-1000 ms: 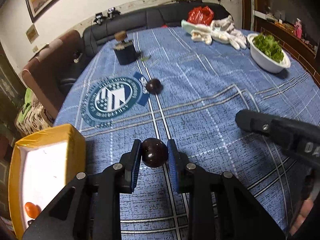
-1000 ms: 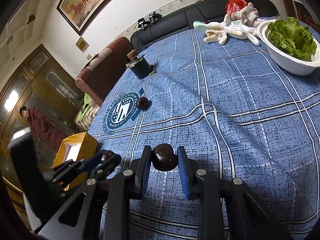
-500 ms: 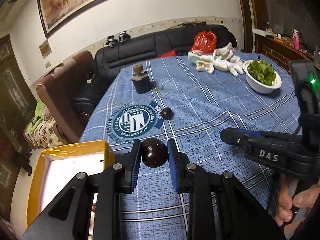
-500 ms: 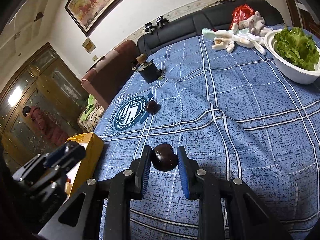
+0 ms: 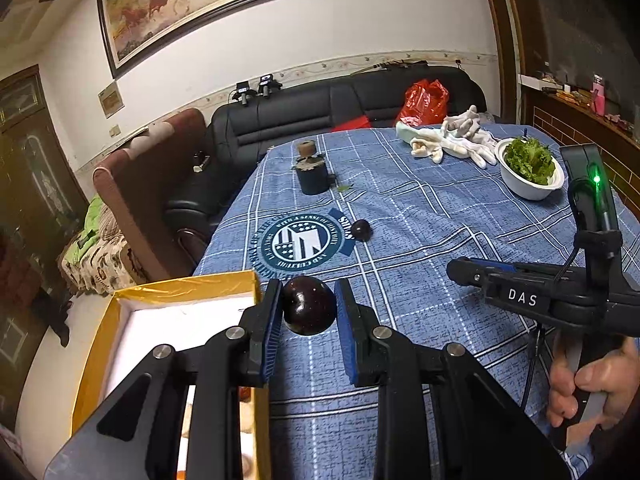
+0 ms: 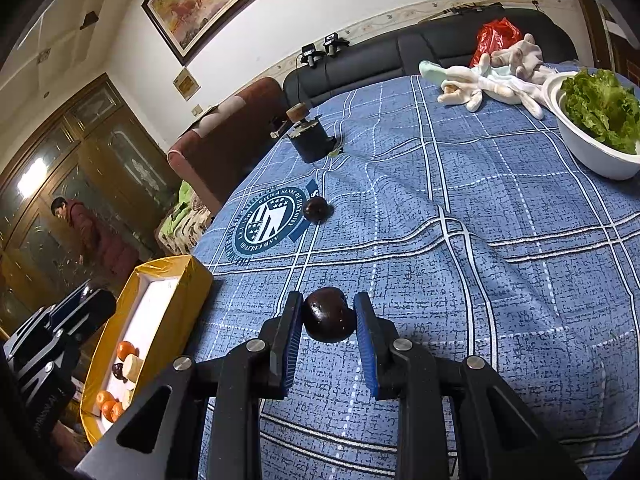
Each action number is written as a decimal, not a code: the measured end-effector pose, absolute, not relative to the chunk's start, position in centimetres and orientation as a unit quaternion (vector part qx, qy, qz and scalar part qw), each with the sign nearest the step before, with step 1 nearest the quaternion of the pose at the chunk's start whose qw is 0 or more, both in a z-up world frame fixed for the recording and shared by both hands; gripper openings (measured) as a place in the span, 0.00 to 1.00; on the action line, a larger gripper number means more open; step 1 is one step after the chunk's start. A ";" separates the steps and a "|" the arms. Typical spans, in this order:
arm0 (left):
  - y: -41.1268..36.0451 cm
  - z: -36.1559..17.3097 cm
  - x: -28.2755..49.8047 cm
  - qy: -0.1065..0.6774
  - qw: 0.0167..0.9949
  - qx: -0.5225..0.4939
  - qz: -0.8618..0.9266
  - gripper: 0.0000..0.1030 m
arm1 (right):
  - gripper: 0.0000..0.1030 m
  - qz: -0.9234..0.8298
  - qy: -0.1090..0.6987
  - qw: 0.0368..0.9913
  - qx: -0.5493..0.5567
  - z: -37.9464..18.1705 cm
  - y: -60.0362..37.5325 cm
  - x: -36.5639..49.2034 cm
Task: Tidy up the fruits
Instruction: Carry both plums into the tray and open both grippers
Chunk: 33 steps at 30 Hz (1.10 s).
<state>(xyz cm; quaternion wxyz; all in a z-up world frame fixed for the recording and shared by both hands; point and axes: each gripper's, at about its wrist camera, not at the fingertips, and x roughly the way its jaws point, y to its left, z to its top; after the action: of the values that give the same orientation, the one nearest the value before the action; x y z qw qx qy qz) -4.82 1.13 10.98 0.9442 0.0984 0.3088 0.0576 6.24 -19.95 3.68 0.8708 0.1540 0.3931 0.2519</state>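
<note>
While both pairs of blue pads press on dark fruit, the left claw [image 5: 308, 310] grips a dark plum [image 5: 309, 310] in the air, at the near right corner of a yellow box [image 5: 184, 286] with a white inside. At about three o'clock in the left wrist view, the right claw [image 5: 460, 272] shows from the side, a hand [image 5: 588, 384] wrapped round its handle at four o'clock.

Seen from the right wrist, the right claw [image 6: 329, 314] is clamped on a second dark plum [image 6: 329, 314] above the blue plaid tabletop [image 6: 460, 240]. At twelve o'clock from that claw, a third dark plum [image 6: 314, 209] lies loose on the cloth, just beside the right edge of a round printed emblem [image 6: 268, 222]. Farther out, at about eleven o'clock, a small dark container [image 6: 310, 140] with a cork-like top stands upright. At two o'clock, a white bowl [image 6: 580, 152] holds green lettuce [image 6: 604, 108], with pale gloves [image 6: 496, 80] heaped near it and a red bag [image 6: 496, 38] on the black sofa behind.

At eight o'clock in the same view, the yellow box [image 6: 192, 280] sits off the tabletop's left edge; orange fruits [image 6: 110, 404], a small dark fruit and pale pieces lie inside. Part of the left claw's body [image 6: 52, 344] shows at nine o'clock. Beyond, a person in a dark red coat [image 6: 96, 236] stands by wooden cabinet doors.
</note>
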 end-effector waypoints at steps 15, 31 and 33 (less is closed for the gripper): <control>5.6 11.1 -7.4 0.303 0.947 0.075 0.072 0.23 | 0.25 0.297 0.399 0.846 0.191 4.4 -18.6 4.8; 11.2 10.4 -10.5 0.300 0.948 0.035 0.098 0.23 | 0.25 0.390 0.393 0.811 0.188 7.7 -9.8 -0.9; 12.0 10.2 -10.8 0.299 0.948 0.030 0.102 0.23 | 0.25 0.399 0.393 0.808 0.182 7.9 -8.5 -1.4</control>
<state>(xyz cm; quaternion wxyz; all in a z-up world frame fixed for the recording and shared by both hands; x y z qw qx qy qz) -10.78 12.00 10.23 0.9482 0.0297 0.2995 0.1020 -1.45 -8.48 7.91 0.8081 0.1819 0.3931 0.3992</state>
